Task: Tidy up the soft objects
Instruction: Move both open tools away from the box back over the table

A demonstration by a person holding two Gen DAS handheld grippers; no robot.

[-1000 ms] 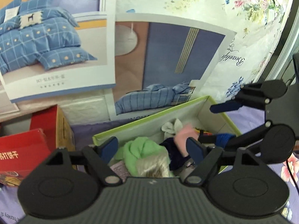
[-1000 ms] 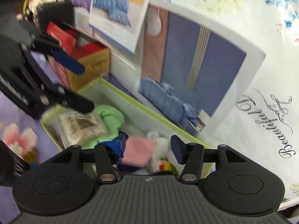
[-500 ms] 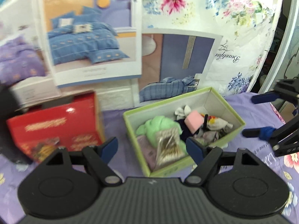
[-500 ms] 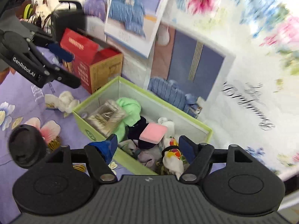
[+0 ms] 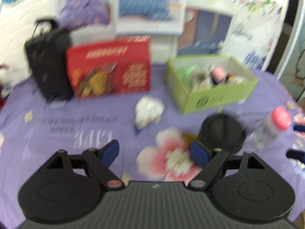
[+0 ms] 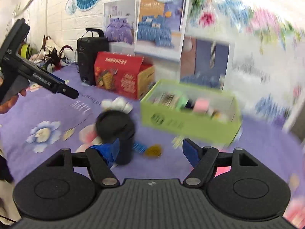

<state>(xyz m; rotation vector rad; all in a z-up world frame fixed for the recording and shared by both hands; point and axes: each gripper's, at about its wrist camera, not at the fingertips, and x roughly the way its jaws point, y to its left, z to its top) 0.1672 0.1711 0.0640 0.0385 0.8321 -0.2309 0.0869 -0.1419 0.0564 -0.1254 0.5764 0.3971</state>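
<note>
A light green box [image 5: 219,97] [image 6: 188,126] stands on the purple floral cloth and holds soft items, among them a pink piece [image 5: 218,72] [image 6: 201,104] and a green one [image 5: 187,71]. A white fluffy item [image 5: 148,110] [image 6: 118,103] lies on the cloth left of the box. My left gripper [image 5: 155,150] [image 6: 64,86] hovers well short of it, its jaws opening slightly with nothing between them. My right gripper [image 6: 150,149] [image 5: 296,141] is open and empty, back from the box's front wall. Both views are blurred.
A black cylinder [image 5: 222,131] [image 6: 114,127] stands near the box, just past my right gripper's left finger. A clear bottle with a pink cap [image 5: 272,127] is on the right. A red carton [image 5: 110,66] [image 6: 122,76] and a black speaker [image 5: 47,64] [image 6: 89,57] stand against the wall.
Both grippers have drawn back from over the green box, which now sits farther off. The pink piece once between the right jaws lies in the box, and those jaws stand wider.
</note>
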